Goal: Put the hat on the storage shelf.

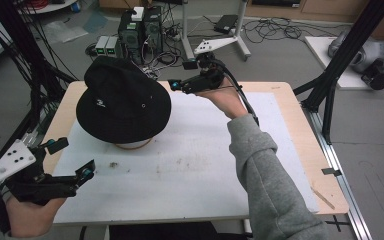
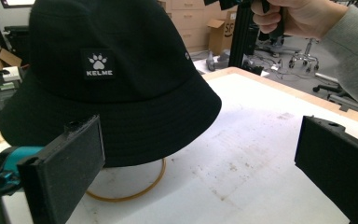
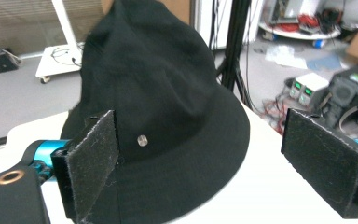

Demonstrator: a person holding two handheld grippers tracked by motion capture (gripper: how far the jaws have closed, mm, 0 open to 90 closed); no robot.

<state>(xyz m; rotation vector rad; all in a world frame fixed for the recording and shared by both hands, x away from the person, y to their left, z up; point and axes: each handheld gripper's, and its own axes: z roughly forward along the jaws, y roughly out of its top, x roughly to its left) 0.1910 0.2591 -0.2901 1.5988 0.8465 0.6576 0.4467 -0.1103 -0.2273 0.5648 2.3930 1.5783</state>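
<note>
A black bucket hat (image 1: 122, 100) with a white paw-print patch sits on a round stand on the white mat (image 1: 190, 165); it also appears as the hat (image 2: 112, 84) and the hat (image 3: 158, 116). My left gripper (image 1: 72, 159) hovers open near the mat's front left corner, pointing at the hat from a short way off. My right gripper (image 1: 181, 75) is held above the table's far side, just right of the hat's brim, jaws wide apart and nothing between them. In the right gripper view the brim lies close ahead of my open gripper (image 3: 214, 168).
A wooden ring (image 2: 126, 191) under the hat marks the stand's base. The table's wooden edge (image 1: 310, 130) borders the mat. Black frame posts (image 1: 340, 65) stand at the right, cables and computer boxes (image 1: 140, 30) lie on the floor behind.
</note>
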